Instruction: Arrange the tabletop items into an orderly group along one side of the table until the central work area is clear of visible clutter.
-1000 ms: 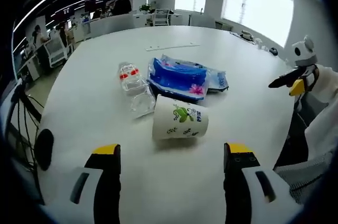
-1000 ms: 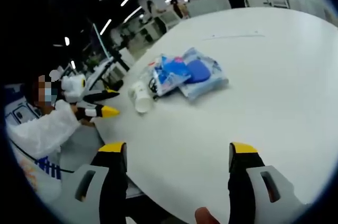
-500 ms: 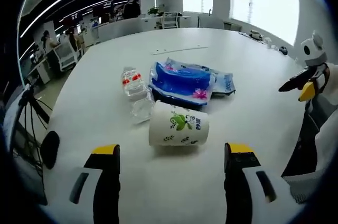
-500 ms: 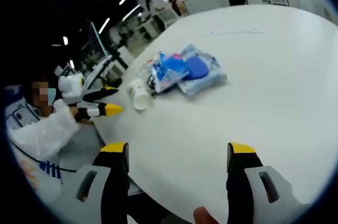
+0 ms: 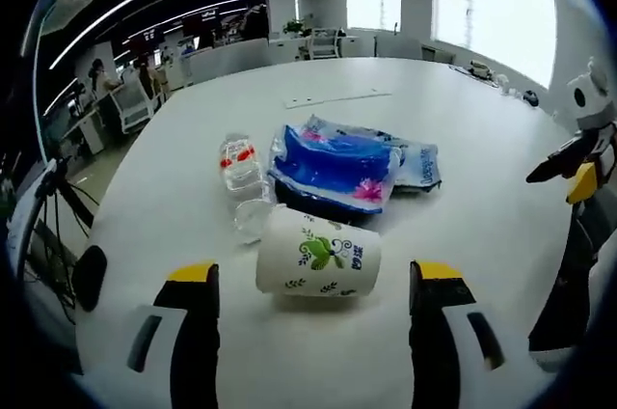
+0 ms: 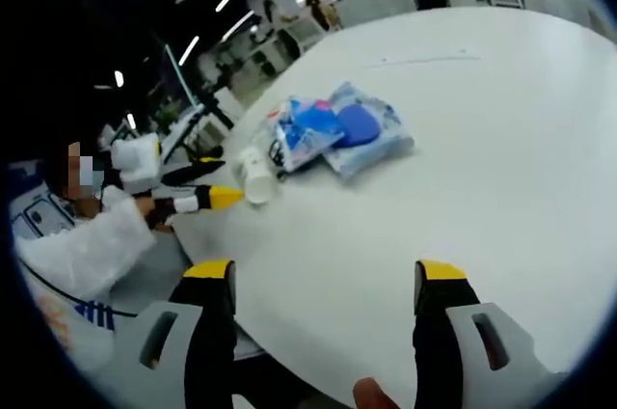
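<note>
Left gripper view: left tool (image 5: 313, 279) jaws wide, holding nothing, lined up on the paper cup (image 5: 319, 252) lying on its side just ahead at 12 o'clock, likely the first pick. Plastic bottle (image 5: 243, 180) at 11, touching the cup; blue packets (image 5: 339, 160) behind it. All sit mid-bench (image 5: 145, 197), clutter uncleared. Right tool (image 5: 576, 160) at 3 o'clock.

Right gripper view: right tool (image 6: 318, 279) wide, empty, well apart from the pile at 11; looks on standby.
</note>
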The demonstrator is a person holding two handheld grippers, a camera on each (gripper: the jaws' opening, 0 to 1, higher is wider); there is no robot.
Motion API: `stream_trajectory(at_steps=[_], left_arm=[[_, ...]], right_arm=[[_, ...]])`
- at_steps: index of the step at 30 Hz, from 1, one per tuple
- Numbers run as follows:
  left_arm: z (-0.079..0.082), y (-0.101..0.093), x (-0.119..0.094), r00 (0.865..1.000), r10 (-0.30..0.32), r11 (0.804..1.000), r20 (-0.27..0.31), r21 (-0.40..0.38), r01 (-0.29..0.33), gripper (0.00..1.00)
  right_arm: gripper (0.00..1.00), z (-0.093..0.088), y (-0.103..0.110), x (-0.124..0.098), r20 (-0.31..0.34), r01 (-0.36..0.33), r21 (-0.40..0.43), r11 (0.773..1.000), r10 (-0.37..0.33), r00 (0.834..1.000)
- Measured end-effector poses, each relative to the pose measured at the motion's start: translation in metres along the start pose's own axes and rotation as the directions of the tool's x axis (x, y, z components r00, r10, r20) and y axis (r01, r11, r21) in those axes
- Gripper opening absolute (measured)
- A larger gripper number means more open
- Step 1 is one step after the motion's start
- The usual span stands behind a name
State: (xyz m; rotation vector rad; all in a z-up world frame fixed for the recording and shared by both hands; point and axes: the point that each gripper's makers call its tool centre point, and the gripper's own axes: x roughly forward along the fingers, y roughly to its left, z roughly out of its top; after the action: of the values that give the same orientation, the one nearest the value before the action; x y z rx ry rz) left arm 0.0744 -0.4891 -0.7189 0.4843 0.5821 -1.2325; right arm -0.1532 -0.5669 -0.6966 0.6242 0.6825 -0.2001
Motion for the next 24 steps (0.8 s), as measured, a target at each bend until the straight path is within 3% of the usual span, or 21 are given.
stream_trajectory(at_steps=[9, 14, 20, 21, 22, 24], left_arm=[[0.000, -0.003, 0.018, 1.000, -0.008, 0.998, -0.015, 0.056, 0.009, 0.77], [-0.004, 0.004, 0.025, 0.998, 0.017, 0.998, -0.055, 0.054, -0.015, 0.74], [-0.012, 0.000, 0.031, 0.995, 0.023, 0.996, -0.101, 0.087, -0.014, 0.65], [-0.016, -0.002, 0.030, 0.992, 0.015, 0.997, -0.125, 0.081, -0.005, 0.63], [-0.019, -0.012, 0.029, 0.990, -0.026, 0.999, -0.138, 0.018, 0.029, 0.62], [-0.014, -0.011, 0.027, 0.994, -0.013, 0.999, -0.106, 0.040, 0.018, 0.62]], right_arm=[[0.74, 0.000, -0.005, -0.005, 0.024, 0.005, 0.032, 0.999, -0.006, 1.000], [0.74, -0.003, -0.003, -0.005, 0.027, -0.006, 0.060, 0.998, 0.005, 1.000], [0.73, -0.001, -0.005, -0.005, 0.035, -0.012, 0.078, 0.997, 0.010, 0.999], [0.73, -0.001, -0.005, -0.005, 0.036, -0.013, 0.079, 0.997, 0.010, 0.999], [0.73, 0.000, -0.005, -0.005, 0.038, -0.013, 0.081, 0.997, 0.010, 0.999], [0.73, 0.001, -0.005, -0.005, 0.042, -0.016, 0.085, 0.996, 0.012, 0.999]])
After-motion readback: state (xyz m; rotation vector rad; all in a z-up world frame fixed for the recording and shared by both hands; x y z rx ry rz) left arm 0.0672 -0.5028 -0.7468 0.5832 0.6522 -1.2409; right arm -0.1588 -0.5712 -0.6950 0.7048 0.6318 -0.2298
